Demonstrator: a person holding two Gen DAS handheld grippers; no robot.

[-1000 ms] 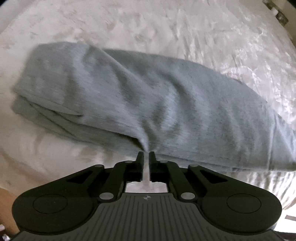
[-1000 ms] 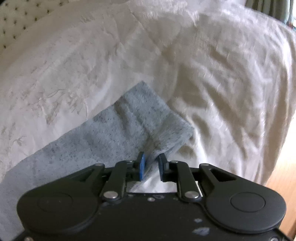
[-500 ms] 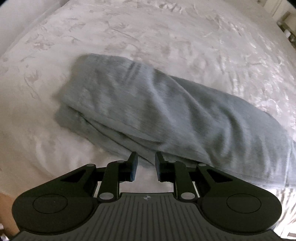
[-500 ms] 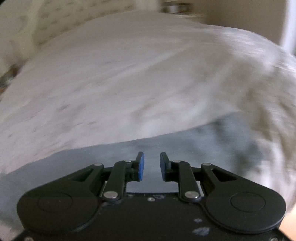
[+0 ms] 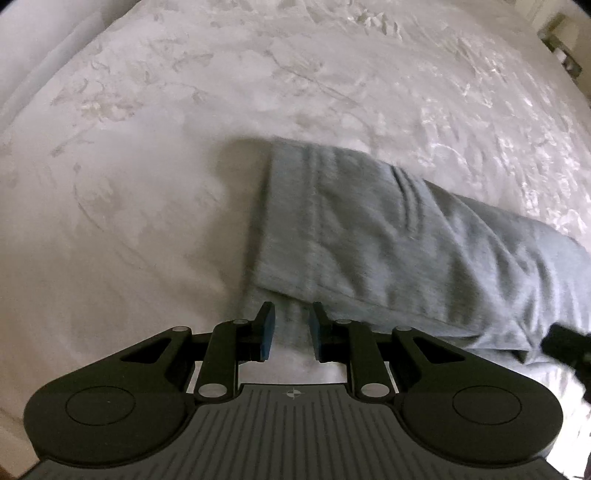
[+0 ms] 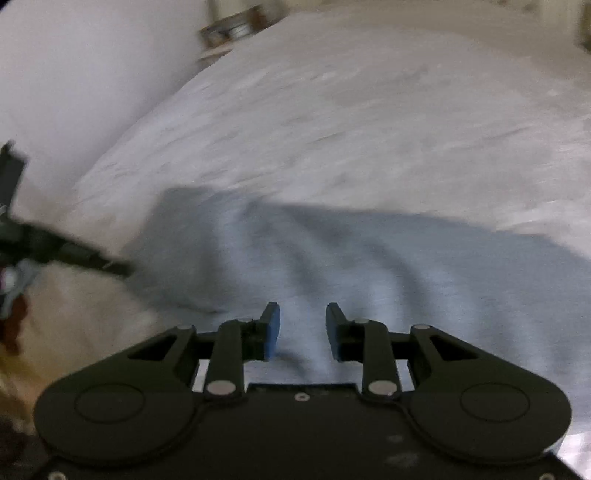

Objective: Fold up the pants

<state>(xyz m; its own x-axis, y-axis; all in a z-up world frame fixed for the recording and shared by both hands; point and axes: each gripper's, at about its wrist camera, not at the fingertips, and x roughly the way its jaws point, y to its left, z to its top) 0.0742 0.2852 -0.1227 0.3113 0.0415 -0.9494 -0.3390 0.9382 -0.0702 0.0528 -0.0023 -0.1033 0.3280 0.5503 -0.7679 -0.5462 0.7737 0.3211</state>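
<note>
Now the grey knit pants (image 5: pixel 388 236), folded into a long band, lie on the white embossed bedspread (image 5: pixel 184 110). Just at their near edge, the left gripper (image 5: pixel 288 325) has its jaws spread, clasping nothing. Over the cloth, the right gripper (image 6: pixel 302 328) is likewise spread and empty, its view blurred.

Wide bed under a pale cream bedspread (image 5: pixel 258 92) with a raised, glossy leaf-and-flower weave, sheen strongest toward the right. Plain white wall (image 6: pixel 74 74) alongside the bed's edge in the right wrist view. Blurred brown wooden furniture piece (image 6: pixel 236 26) beyond the far corner. Soft, even daylight throughout.
</note>
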